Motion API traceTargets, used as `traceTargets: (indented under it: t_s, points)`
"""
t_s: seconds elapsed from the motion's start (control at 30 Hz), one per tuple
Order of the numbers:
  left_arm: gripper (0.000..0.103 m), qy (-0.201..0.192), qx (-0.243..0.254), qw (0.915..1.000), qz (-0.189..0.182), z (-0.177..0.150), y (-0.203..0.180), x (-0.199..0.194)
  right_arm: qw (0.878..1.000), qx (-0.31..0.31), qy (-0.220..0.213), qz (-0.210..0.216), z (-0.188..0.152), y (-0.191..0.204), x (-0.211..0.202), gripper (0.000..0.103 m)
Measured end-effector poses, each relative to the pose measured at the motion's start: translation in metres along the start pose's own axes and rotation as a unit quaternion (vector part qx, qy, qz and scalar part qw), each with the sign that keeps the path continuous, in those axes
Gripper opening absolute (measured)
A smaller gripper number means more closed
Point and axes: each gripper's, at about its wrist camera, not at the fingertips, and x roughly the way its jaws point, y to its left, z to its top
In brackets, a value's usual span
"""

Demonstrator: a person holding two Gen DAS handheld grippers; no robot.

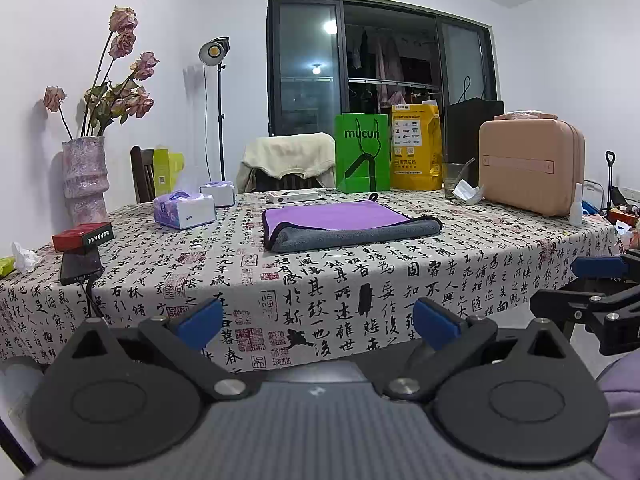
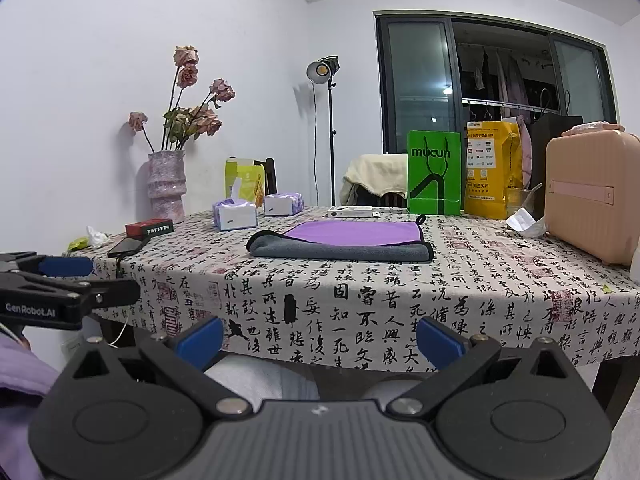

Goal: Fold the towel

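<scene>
We see the towel point(image 1: 352, 224) lying folded in the middle of the table point(image 1: 400, 280), purple on top and grey along its near edge. There is bare tablecloth all around the towel, with the most room between the towel and the table's near edge. Our left gripper point(image 1: 318, 322) hangs in front of the table's near edge, fingers spread wide, holding nothing. Our right gripper point(image 2: 320, 338) does the same, wide apart and holding nothing. Behind the towel stand a green bag point(image 1: 363, 152) and a yellow bag point(image 1: 416, 146). We cannot tell what is in them. A glass point(image 1: 454, 178) right of the yellow bag holds a straw. Left of the towel sit two tissue boxes point(image 1: 184, 208), and a tissue sticks out of the nearer one.
</scene>
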Motion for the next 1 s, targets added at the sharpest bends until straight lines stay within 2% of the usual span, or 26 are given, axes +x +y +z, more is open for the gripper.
traceTargets:
  t_s: [1.0]
  points:
    - [0.103, 0.005, 0.0, 1.0, -0.001, -0.0059, -0.0051, 0.0062, 1.0, 0.003, 0.004, 0.0, -0.0042, 0.0004, 0.0016, 0.103]
